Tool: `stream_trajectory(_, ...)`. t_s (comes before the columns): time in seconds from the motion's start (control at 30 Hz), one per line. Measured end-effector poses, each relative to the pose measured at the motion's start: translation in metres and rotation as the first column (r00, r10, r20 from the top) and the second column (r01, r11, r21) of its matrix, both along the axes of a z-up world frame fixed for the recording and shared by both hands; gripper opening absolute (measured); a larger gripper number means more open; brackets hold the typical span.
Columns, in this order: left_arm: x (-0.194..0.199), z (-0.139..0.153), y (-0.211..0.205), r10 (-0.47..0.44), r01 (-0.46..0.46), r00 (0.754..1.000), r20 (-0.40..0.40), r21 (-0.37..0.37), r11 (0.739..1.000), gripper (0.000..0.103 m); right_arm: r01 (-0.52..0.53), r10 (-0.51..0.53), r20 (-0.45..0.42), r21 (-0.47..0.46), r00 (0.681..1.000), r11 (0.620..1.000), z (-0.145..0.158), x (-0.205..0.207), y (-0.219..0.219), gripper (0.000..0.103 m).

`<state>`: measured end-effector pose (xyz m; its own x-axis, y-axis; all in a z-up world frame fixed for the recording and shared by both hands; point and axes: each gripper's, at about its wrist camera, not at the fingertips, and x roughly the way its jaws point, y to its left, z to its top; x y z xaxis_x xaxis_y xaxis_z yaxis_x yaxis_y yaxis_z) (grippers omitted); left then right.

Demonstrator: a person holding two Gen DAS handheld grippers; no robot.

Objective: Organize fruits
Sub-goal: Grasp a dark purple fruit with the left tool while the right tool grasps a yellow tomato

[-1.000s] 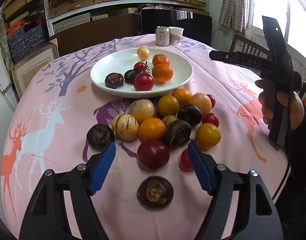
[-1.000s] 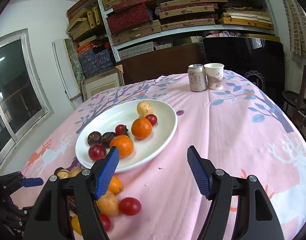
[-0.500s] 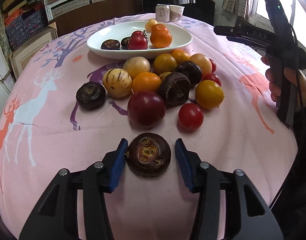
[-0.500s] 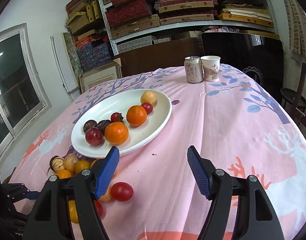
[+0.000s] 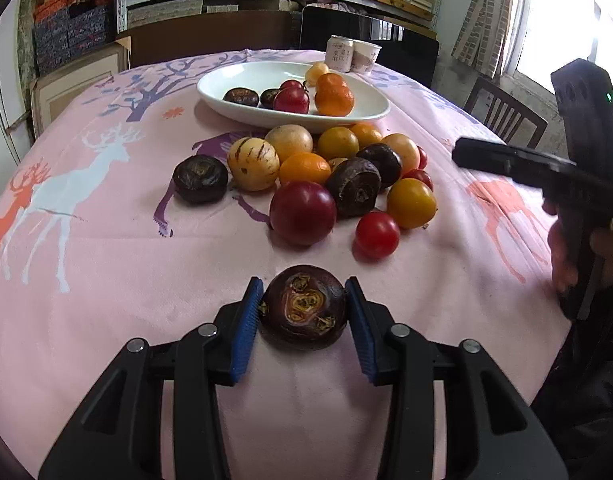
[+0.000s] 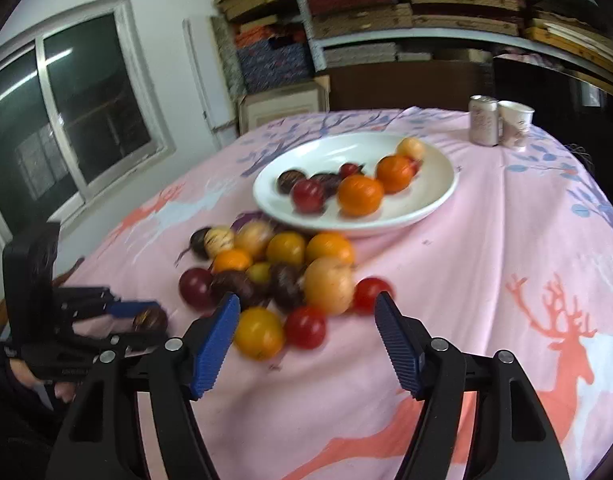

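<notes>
Pink tablecloth [image 5: 106, 280], mangosteen [image 5: 304, 306] – between closed jaws

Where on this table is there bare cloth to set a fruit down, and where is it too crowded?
Free: the pink tablecloth left of the fruit pile, and the cloth right of the white plate, before the can and paper cup. The plate's left inside is also bare. Crowded: the pile against the plate's near rim.
</notes>
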<state>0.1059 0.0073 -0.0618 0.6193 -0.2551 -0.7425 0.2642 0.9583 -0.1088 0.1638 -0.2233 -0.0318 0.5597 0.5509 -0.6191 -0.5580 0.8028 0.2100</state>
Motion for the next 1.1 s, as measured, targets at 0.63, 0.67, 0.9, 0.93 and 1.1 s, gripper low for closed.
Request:
stream_trajectory(0.63,-0.004,0.002,0.004,-0.009,0.01,1.0,0.018,-0.04,0.999,0.041,-0.057,0.043,-0.128,-0.104,0.991,0.993,-0.021,0.005,0.056,0.046)
stream_trajectory(0.67,-0.004,0.002,0.004,-0.009,0.009,1.0,0.018,-0.04,0.999,0.041,-0.054,0.041,-0.131,-0.099,0.991,0.994,-0.021,0.006,0.056,0.045)
stream_trajectory(0.9,-0.004,0.002,0.005,-0.008,0.009,1.0,0.019,-0.05,0.999,0.041,-0.019,0.011,-0.11,-0.069,0.994,0.997,-0.017,0.001,0.046,0.037)
stream_trajectory(0.93,-0.004,0.002,0.005,-0.008,0.009,1.0,0.02,-0.053,0.999,0.041,-0.018,0.011,-0.103,-0.06,0.995,0.998,-0.015,-0.001,0.044,0.037)
stream_trajectory(1.1,-0.004,0.004,0.009,0.007,-0.005,0.999,0.036,-0.069,0.998,0.041,0.003,-0.005,-0.077,-0.033,0.997,0.999,-0.006,-0.008,0.03,0.037)
